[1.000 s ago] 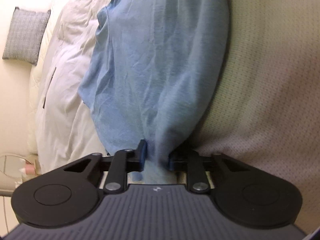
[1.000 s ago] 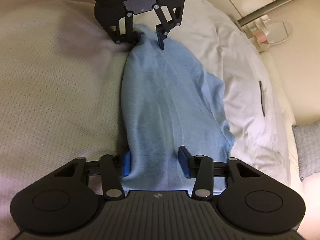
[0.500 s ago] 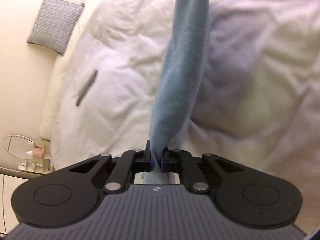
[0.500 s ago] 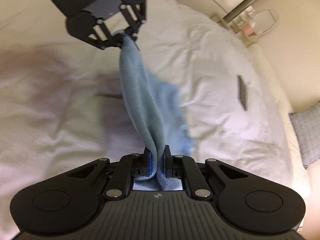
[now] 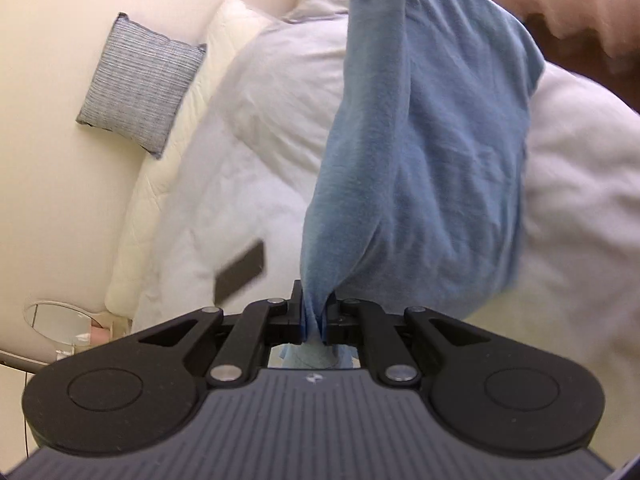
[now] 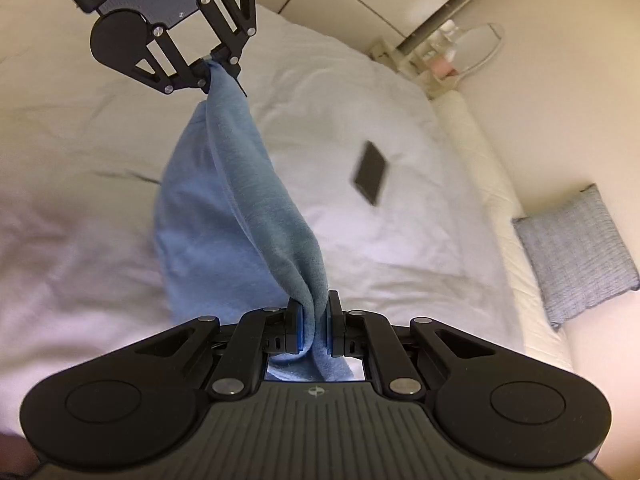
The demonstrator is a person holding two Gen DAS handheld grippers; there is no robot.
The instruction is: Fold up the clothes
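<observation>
While both tools are clamped on it, the blue garment (image 6: pixel 240 216) hangs stretched between them, up off the white bed (image 6: pixel 400 240). Left tool (image 5: pixel 314 322): jaws nearly together w/ a bunched corner of cloth pinched between the blue pads; some fabric pokes back behind the fingers. Right tool (image 6: pixel 313 330): same story, jaws narrow, gripping a twisted fold of the garment, w/ a bit of cloth trailing under the tool body.

In the right wrist view the left tool (image 6: pixel 216 74) shows straight ahead and higher up, the cloth running from its tips down to the right tool as a taut twisted edge; the rest of the garment sags to the left of that edge & below it. In the left wrist view the cloth rises from the tool to the top edge, where its far end is gathered by something dark; the loose body of the garment (image 5: pixel 432 168) billows to the right of the tool.

On the bed, right of the right tool & ahead of it, lies a dark flat rectangular object (image 6: pixel 370 172), blurred. Further right, a grey-blue woven cushion (image 6: pixel 576 256) sits at the bed's edge against the cream wall. Far ahead-right there's a round mirror (image 6: pixel 480 48) by some small items, too small to ID.
</observation>
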